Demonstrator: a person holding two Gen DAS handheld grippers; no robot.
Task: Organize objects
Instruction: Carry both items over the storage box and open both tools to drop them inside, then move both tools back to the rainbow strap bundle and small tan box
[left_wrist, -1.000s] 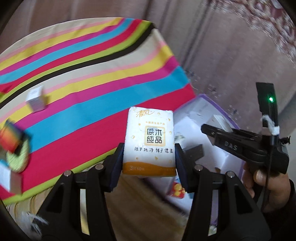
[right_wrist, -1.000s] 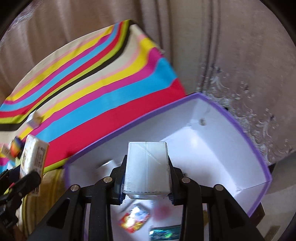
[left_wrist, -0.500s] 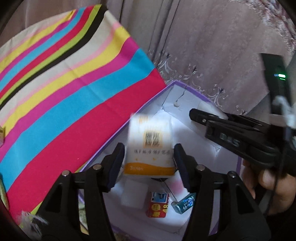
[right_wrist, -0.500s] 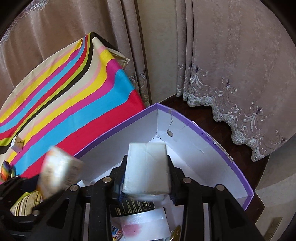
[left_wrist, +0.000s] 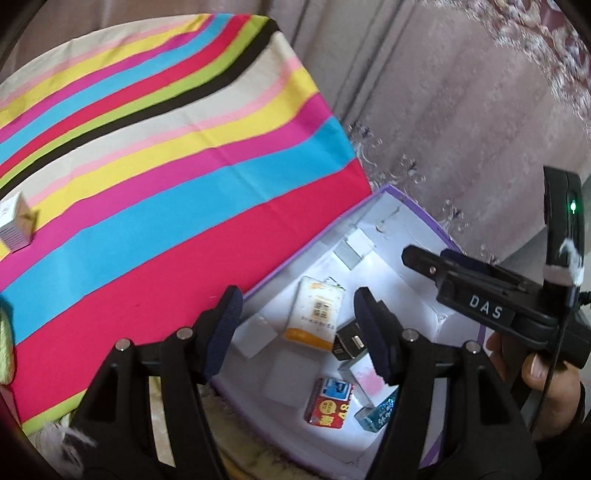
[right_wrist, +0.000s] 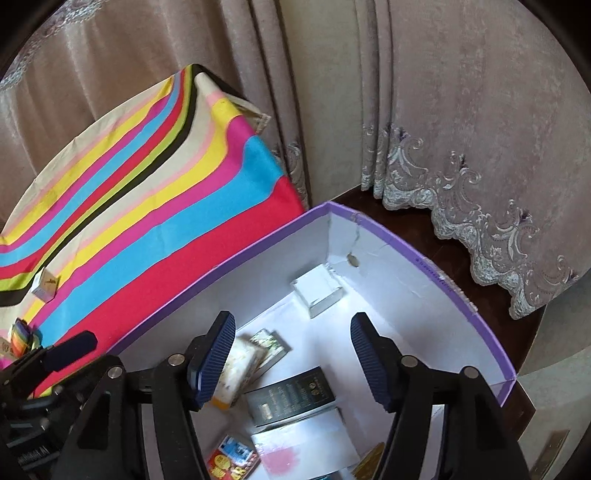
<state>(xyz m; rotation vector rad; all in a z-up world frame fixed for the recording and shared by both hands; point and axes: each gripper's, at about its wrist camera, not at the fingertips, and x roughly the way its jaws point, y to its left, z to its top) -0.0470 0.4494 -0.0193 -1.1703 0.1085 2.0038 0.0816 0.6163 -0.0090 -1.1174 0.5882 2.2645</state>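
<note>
A purple-rimmed white box stands beside the striped table. My left gripper is open and empty above it. The white and orange tissue pack lies inside the box below it. My right gripper is open and empty over the box; it also shows in the left wrist view. The clear white block lies in the box's far corner. Several other small packets lie in the box, among them a dark box and a red packet.
The striped tablecloth holds a small white carton and a rainbow-coloured item at the left. Curtains hang behind the box, over a dark wooden floor.
Both grippers have opened over the box. The tissue pack dropped from my left gripper and the clear white block from my right gripper; both now lie in the box.
</note>
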